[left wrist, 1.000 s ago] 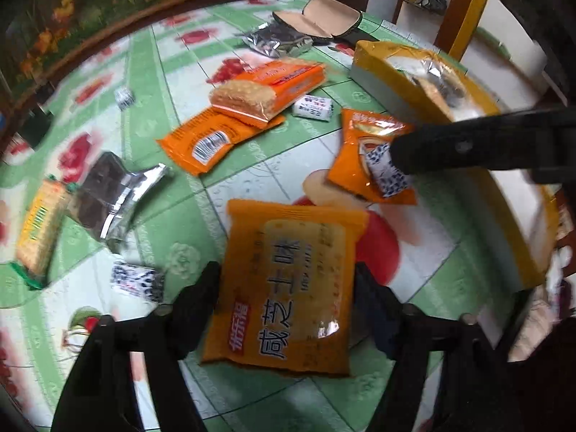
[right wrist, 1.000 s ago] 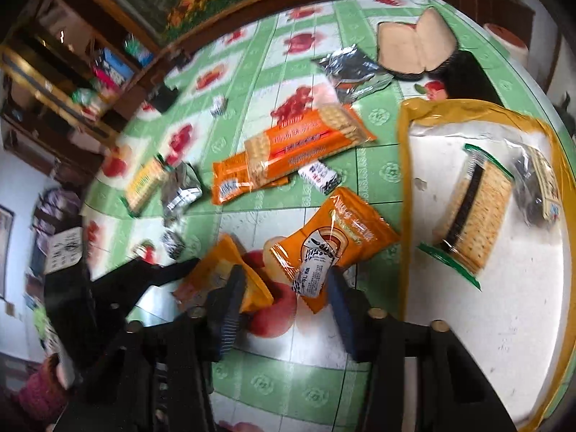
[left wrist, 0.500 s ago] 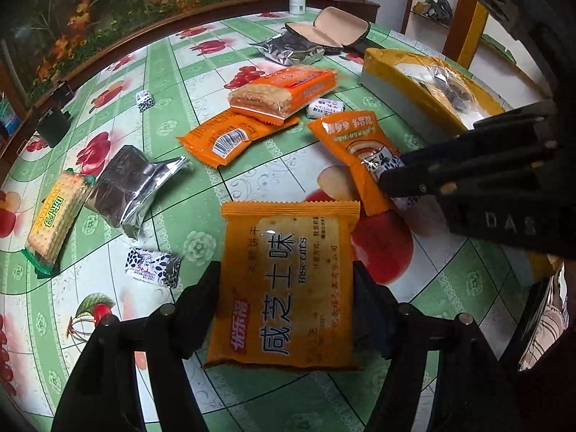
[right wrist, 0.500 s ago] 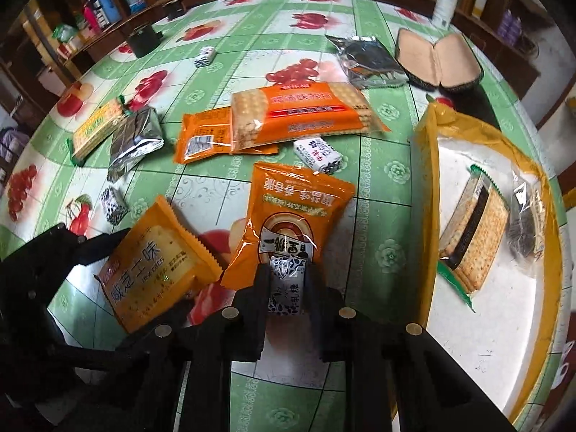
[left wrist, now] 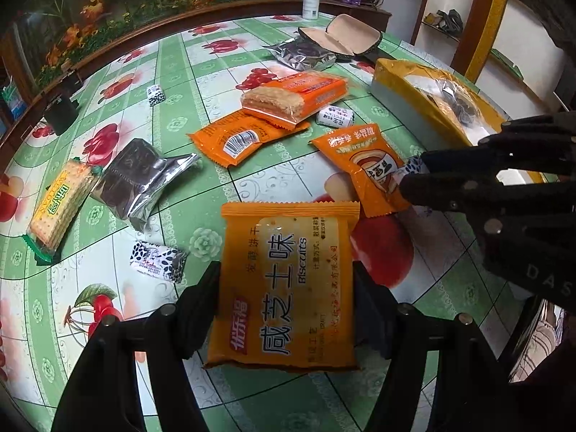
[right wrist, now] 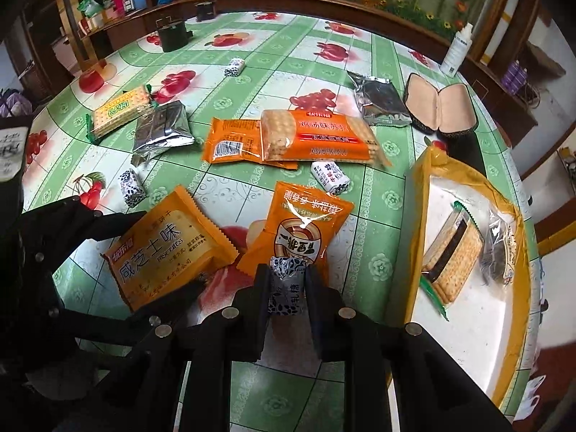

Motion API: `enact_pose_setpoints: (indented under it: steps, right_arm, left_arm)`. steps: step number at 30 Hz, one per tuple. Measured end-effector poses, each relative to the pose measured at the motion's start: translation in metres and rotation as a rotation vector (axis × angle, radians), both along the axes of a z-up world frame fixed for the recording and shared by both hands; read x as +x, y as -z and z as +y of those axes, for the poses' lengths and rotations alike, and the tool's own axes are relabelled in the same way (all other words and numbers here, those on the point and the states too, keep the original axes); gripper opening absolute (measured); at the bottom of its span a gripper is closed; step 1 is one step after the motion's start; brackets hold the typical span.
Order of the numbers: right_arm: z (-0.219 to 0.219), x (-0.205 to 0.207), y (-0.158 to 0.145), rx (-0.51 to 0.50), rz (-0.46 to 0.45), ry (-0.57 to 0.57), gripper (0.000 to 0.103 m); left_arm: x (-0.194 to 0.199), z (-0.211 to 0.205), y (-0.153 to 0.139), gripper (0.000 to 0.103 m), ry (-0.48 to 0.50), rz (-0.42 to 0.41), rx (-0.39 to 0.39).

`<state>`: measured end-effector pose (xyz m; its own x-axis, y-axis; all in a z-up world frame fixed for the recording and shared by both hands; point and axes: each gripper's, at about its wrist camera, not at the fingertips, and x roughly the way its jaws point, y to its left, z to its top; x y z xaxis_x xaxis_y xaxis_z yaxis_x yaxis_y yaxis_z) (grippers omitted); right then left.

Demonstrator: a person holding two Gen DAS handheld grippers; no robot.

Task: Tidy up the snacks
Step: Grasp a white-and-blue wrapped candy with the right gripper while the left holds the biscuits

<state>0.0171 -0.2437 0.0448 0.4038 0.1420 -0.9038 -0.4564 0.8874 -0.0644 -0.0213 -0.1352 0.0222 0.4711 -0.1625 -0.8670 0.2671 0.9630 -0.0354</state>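
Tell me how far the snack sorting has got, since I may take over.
Early. Done: a cracker pack and a clear-wrapped snack lie in the yellow tray. In hand: the left gripper holds the biscuit packet, the right gripper a small candy. Left: many packets on the table.

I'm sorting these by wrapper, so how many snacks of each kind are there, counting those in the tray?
Orange packets: 4
Silver foil packs: 2
Green-edged cracker packs: 2
Black-and-white candies: 4
Clear-wrapped dark pack: 1
Total: 13
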Motion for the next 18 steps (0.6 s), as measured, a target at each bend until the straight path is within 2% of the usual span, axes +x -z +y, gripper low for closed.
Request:
enact_pose_setpoints:
  steps: [18]
  right_arm:
    - [-0.003,-0.008,-0.016,0.021,-0.047,-0.030,0.021]
  left_arm:
    - [-0.002,0.006,-0.012,0.069,-0.049,-0.028,-0.005]
